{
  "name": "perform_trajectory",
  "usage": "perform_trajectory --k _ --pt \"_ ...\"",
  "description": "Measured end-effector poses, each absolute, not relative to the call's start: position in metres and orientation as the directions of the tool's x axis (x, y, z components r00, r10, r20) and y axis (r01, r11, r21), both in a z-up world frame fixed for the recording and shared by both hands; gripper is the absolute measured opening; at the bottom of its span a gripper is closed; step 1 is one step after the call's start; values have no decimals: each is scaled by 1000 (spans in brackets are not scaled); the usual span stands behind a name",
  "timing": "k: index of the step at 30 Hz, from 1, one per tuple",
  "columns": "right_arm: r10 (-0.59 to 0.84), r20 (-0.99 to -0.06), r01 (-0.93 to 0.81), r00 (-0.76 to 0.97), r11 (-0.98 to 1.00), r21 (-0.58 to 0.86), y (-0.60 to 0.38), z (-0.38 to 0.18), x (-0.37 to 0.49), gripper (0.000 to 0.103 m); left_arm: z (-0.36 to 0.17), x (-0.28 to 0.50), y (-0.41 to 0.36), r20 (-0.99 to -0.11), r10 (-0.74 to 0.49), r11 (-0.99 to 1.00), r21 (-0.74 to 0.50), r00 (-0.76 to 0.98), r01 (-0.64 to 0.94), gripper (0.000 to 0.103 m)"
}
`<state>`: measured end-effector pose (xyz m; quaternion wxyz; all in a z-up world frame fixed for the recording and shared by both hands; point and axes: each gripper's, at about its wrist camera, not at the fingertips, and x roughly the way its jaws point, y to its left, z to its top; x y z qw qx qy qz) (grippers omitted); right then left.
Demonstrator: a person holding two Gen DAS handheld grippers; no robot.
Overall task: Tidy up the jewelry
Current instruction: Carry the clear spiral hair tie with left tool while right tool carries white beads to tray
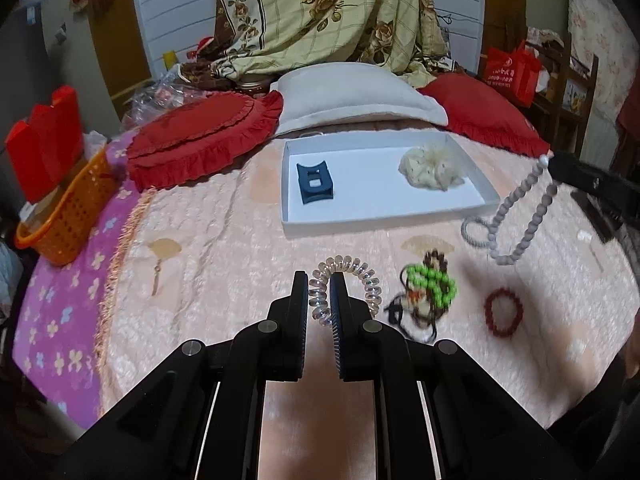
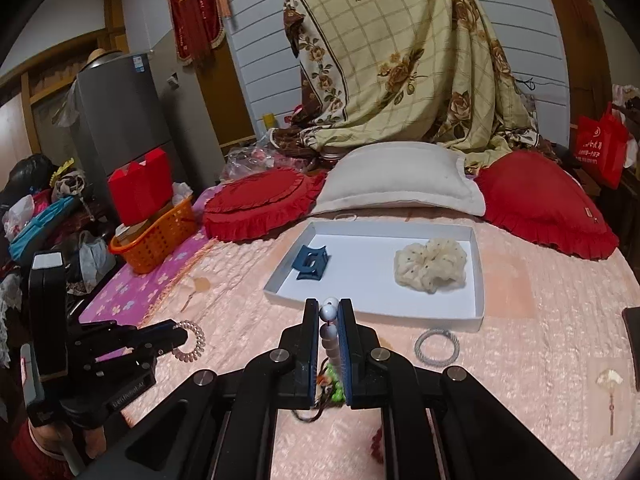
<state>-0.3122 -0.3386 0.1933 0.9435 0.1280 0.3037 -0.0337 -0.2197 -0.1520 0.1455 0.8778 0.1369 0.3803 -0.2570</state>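
— Closest in, what has the left gripper (image 1: 319, 304) got?
— Its jaws are clenched on a clear spiral hair tie (image 1: 352, 280), lifted above the pink bedspread (image 1: 224, 240).
— And the right gripper (image 2: 330, 332)?
— Clamped on a string of pale beads (image 2: 330, 340); in the left wrist view the strand (image 1: 520, 224) hangs from it in a loop.
— Where does the jewelry go?
— A shallow white tray (image 1: 384, 222) lies on the bed ahead of both tools, before the white pillow (image 1: 352, 92). Inside it sit a dark blue hair claw (image 1: 315, 183) at the left and a cream scrunchie (image 1: 432, 168) at the right.
— What lies loose on the cover?
— A green bead bracelet (image 1: 434, 286) tangled with dark cord, a dark red bead bracelet (image 1: 503, 312), and a grey ring-shaped band (image 2: 437, 347) just beside the tray's near corner.
— Any writing?
— The red bag (image 2: 600, 148) at the far right carries white print, too small to read. Lettering on the left tool's body is blurred. A sticker on the grey fridge (image 2: 120, 120) is illegible.
— Other things?
— An orange basket (image 2: 160, 240) holding a red box (image 2: 140, 188).
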Motion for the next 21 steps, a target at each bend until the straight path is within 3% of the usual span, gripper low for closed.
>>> perform_trajectory --k 10,21 --pt "35 -620 169 784 949 267 -382 190 -251 9 162 -136 -178 -739 -439 823 -104 510 558 10" --pt "102 -643 191 759 909 370 -421 175 -156 9 135 -45 -244 -778 -464 815 -187 424 549 10"
